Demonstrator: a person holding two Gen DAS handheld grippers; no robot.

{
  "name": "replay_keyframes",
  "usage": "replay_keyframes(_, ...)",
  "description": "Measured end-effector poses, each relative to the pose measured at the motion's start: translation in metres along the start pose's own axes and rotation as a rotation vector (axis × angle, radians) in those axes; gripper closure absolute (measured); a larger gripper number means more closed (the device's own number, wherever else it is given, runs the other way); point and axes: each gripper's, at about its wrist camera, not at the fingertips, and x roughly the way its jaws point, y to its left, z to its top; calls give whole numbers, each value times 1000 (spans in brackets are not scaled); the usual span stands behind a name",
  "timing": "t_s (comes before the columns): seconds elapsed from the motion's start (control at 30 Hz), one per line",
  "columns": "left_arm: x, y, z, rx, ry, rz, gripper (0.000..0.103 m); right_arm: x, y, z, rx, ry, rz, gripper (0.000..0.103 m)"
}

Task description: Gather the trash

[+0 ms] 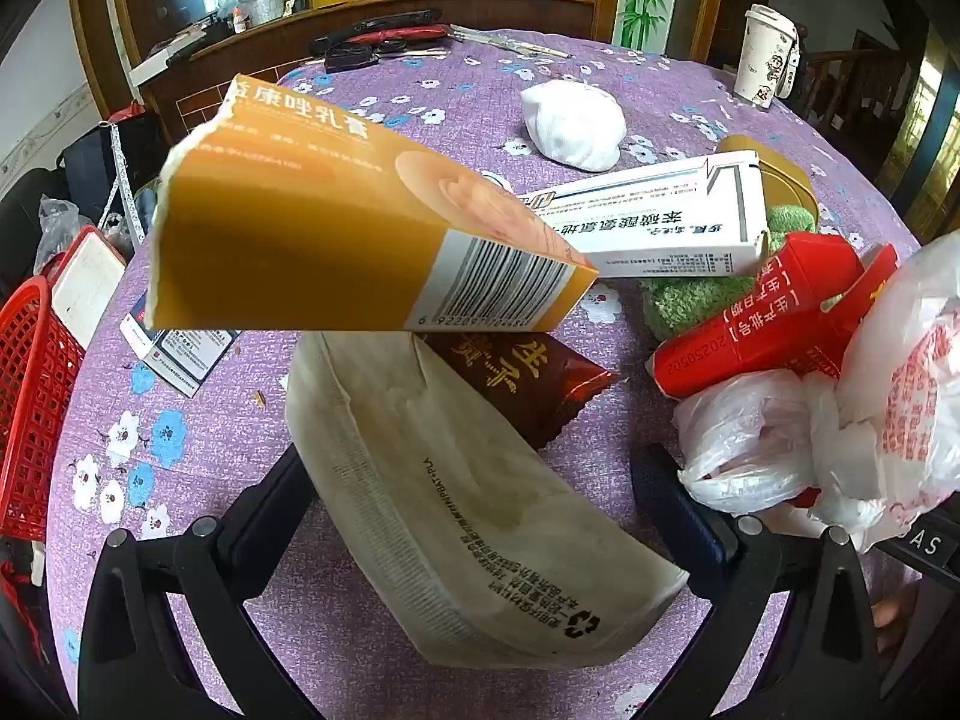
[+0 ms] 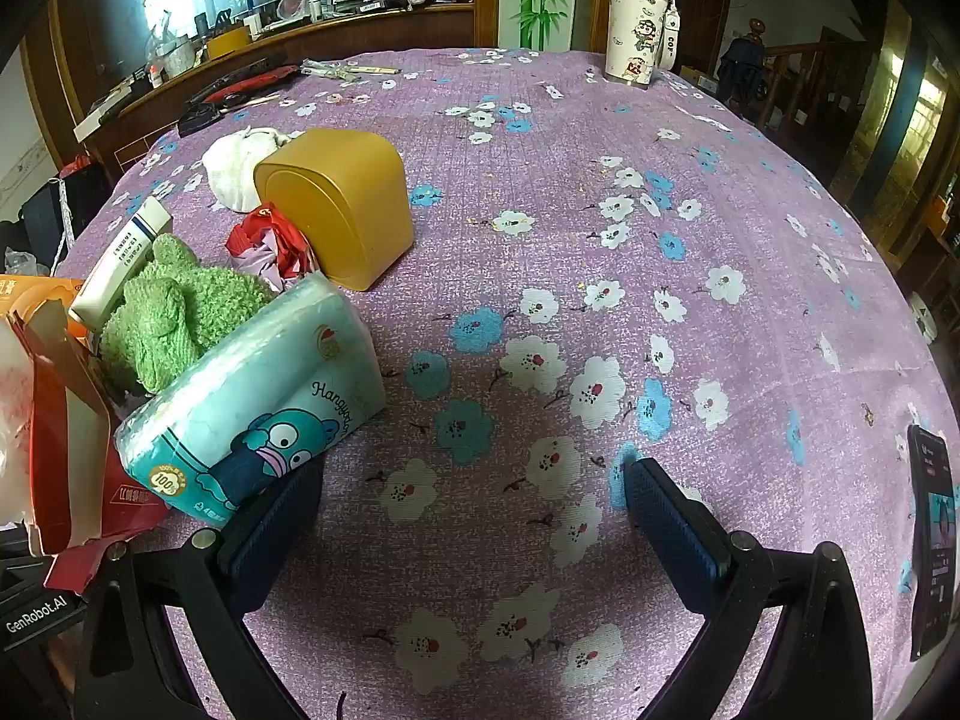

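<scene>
My left gripper (image 1: 480,474) is open, and a beige paper bag (image 1: 468,516) lies between its fingers. An orange carton (image 1: 360,228) hovers tilted above the bag, with nothing seen holding it. Around lie a brown snack wrapper (image 1: 534,384), a white medicine box (image 1: 654,222), a red carton (image 1: 774,312) and crumpled plastic bags (image 1: 840,420). My right gripper (image 2: 474,510) is open and empty above bare tablecloth. Left of it are a blue tissue pack (image 2: 264,396), a green cloth (image 2: 174,306), a torn red carton (image 2: 66,420) and a crumpled red wrapper (image 2: 276,240).
The round table has a purple flowered cloth (image 2: 600,240). On it stand a gold box (image 2: 342,204), a white cloth bundle (image 1: 573,123) and a cartoon cup (image 2: 636,24). A phone (image 2: 933,540) lies at the right edge. A red basket (image 1: 30,396) stands left of the table.
</scene>
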Motion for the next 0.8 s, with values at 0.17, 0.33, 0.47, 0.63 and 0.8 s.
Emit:
replay_keyframes(0.17,-4,2,-3,1,25,-3,0,-2,0,3,-7,14,23,0)
replay_keyframes(0.33,-49,8,-31,55,-19,-46,0,-39,-11,-5,-14,-13,62,0)
replay_keyframes(0.47,-96,18,-57,87,-160,-45,0,-93,-16,-21,-26,-118,51,0)
replay_keyframes(0.63,-156,32,-99,68,-390,-39,0,-172,-2,-65,-8,-335,79,0)
replay_keyframes(0.8,-192,46,-125,58,-533,9,0,-212,18,-103,-24,-470,53,0)
